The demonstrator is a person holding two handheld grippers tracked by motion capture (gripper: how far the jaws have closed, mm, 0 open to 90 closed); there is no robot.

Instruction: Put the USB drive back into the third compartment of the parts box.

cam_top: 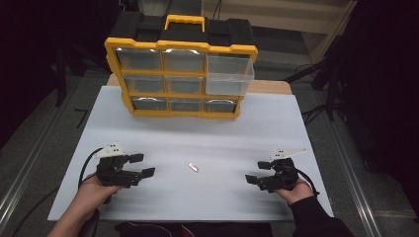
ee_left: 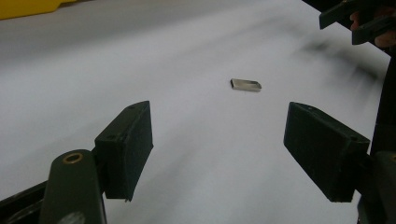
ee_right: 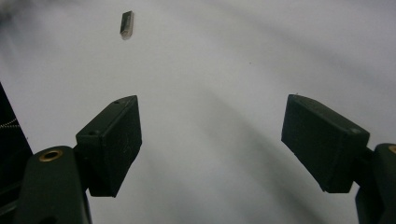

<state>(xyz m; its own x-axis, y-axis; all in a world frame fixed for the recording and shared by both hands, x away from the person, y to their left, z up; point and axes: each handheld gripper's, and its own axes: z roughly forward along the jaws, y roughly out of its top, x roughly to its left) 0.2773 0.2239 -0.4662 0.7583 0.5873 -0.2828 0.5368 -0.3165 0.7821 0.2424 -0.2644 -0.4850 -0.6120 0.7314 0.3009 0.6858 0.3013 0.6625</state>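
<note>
We see a small silver metal piece [cam_top: 193, 167] lying flat on the white board [cam_top: 197, 138], and we use it as our marker for everything else. It sits alone, with nothing touching it. To the left of the metal piece, and a little nearer the person, is the left gripper [cam_top: 140, 165]. Its jaws are spread wide apart and there is nothing between them. In the left gripper view the metal piece [ee_left: 245, 84] lies ahead of the two black jaws, about in line with the gap between them, but well apart from them. To the right of the metal piece, also a little nearer the person, is the right gripper [cam_top: 258, 172]. Its jaws are wide apart too, and they hold nothing. In the right gripper view the metal piece [ee_right: 127, 23] lies far ahead and off to the left side of the jaws. The metal piece lies about midway between the two grippers. Far behind the metal piece, at the back edge of the board, stands a yellow and black box [cam_top: 180, 74] with clear drawers. One drawer [cam_top: 230, 74], at the top right of the box, is pulled out.
</note>
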